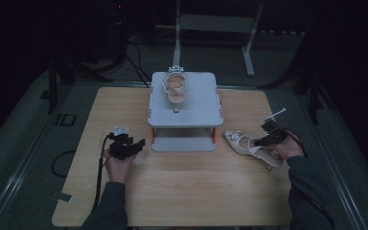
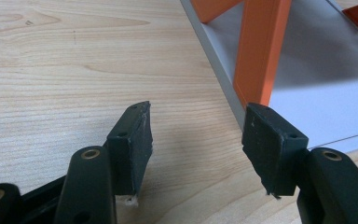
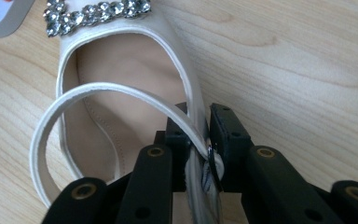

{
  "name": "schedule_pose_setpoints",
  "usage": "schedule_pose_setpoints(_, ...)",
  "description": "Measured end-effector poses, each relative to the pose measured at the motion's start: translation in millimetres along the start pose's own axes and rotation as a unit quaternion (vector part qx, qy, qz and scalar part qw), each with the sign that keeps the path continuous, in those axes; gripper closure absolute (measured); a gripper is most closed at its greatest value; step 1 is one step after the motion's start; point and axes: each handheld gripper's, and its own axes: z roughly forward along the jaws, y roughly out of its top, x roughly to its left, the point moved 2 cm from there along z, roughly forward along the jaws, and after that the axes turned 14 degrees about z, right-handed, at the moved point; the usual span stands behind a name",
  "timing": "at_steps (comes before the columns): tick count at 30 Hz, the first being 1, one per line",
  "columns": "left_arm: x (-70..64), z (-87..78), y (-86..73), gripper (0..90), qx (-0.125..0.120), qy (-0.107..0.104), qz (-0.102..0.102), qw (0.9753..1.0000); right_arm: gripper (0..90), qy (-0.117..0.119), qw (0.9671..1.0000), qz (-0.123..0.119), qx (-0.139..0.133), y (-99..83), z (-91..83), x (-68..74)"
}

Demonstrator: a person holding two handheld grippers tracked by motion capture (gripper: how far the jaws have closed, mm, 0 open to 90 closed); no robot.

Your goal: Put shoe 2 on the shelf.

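A cream high-heeled sandal (image 1: 249, 145) with a rhinestone band lies on the wooden table (image 1: 182, 196) to the right of a grey two-level rack (image 1: 185, 111). My right gripper (image 1: 267, 139) is shut on that sandal's side wall and strap (image 3: 193, 135) near the heel. The rhinestone band (image 3: 95, 15) points away from me in the right gripper view. A matching sandal (image 1: 176, 87) stands on the rack's top shelf. My left gripper (image 1: 133, 145) rests open on the table left of the rack, and between its fingertips (image 2: 133, 140) is bare wood.
The rack's orange post (image 2: 261, 51) and grey lower shelf (image 2: 317, 93) stand just ahead of my left gripper. A grey metal frame (image 1: 215, 28) stands on the dark floor beyond the table. Cables (image 1: 98, 177) trail from the left gripper toward the table's near edge.
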Motion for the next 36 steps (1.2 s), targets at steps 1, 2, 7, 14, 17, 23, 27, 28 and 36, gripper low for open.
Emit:
schedule_pose_setpoints(1, -0.1, -0.1, 0.1, 42.8, -0.001, 0.0, 0.0, 1.0, 79.7, -0.003, 0.9998, 0.021, 0.004, 0.9, -0.3, 0.3)
schedule_pose_setpoints(2, -0.4, -0.2, 0.2, 42.8, -0.002, 0.0, -0.001, 1.0, 80.2, -0.003, 0.9995, 0.031, 0.008, 1.2, -0.4, 0.7)
schedule_pose_setpoints(7, -0.9, -0.5, 0.3, 42.8, -0.001, 0.001, 0.0, 1.0, 81.7, 0.022, 0.9957, 0.089, 0.013, -0.8, -1.4, -4.2)
schedule_pose_setpoints(14, -0.5, -0.6, 0.0, 42.8, -0.002, 0.004, 0.001, 1.0, 82.3, 0.046, 0.9876, 0.15, 0.003, -5.2, -1.6, -10.5)
schedule_pose_setpoints(17, -0.9, -0.6, -0.1, 42.8, -0.003, 0.008, 0.003, 1.0, 82.4, 0.065, 0.9826, 0.174, -0.004, -7.6, -2.5, -14.3)
schedule_pose_setpoints(23, -0.8, 0.7, -1.2, 42.8, -0.001, 0.015, 0.008, 0.9998, 82.7, 0.095, 0.9733, 0.208, -0.016, -9.2, -5.3, -16.7)
schedule_pose_setpoints(27, -1.3, 0.2, -1.2, 42.8, -0.003, 0.022, 0.011, 0.9997, 82.8, 0.104, 0.968, 0.226, -0.03, -7.5, -9.0, -17.6)
schedule_pose_setpoints(28, -1.3, 0.0, -1.3, 42.8, -0.004, 0.025, 0.013, 0.9996, 82.8, 0.108, 0.9663, 0.231, -0.034, -7.1, -10.4, -17.7)
schedule_pose_setpoints(36, -1.8, 2.4, -3.6, 42.7, -0.004, 0.047, 0.022, 0.9987, 82.7, 0.134, 0.9556, 0.255, -0.064, -1.2, -26.9, -17.8)
